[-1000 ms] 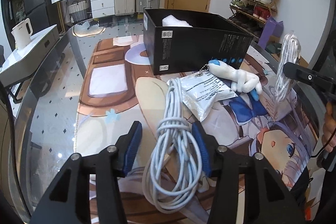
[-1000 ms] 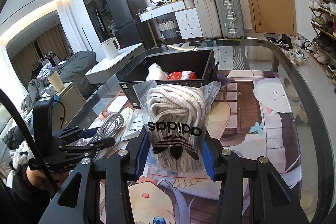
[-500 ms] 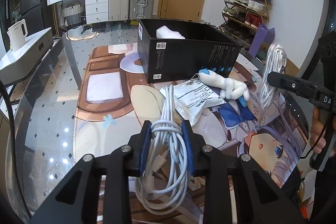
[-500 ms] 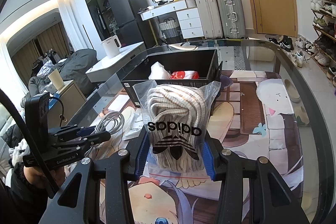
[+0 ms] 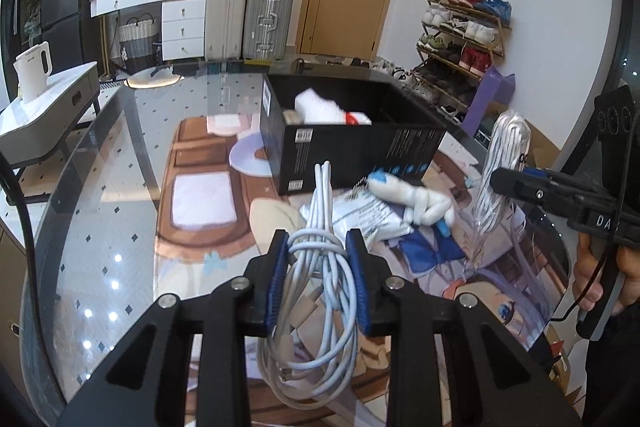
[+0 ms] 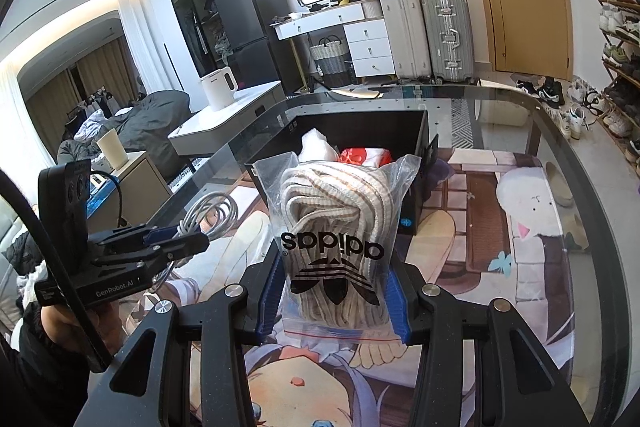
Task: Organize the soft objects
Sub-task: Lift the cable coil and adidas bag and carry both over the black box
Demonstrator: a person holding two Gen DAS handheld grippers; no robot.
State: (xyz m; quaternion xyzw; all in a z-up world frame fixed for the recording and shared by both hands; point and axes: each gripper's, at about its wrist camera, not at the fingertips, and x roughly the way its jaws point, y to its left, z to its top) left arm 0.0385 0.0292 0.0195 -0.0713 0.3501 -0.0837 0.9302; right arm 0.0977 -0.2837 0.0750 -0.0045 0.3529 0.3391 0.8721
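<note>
Left gripper (image 5: 319, 259): jaws closed tight on a coiled white cable (image 5: 316, 291); blue pads press the bundle from both sides; loose loops hang below the fingers, clear of the table; one end of the coil sticks up past the fingertips.
Right gripper (image 6: 335, 291): jaws partly closed, clamping a clear zip bag of cream laces (image 6: 334, 227) with a black logo; the bag stands upright between the blue pads.
Black box (image 5: 360, 151): open-topped, on the glass table (image 5: 100, 207), beyond both grippers; white and red soft items lie inside it.
On the printed mat (image 5: 200, 211): a white packet (image 5: 360, 215) and a small white plush toy (image 5: 416, 201) lie touching, just in front of the box.
Person: a hand (image 5: 596, 279) grips the right tool's handle.
</note>
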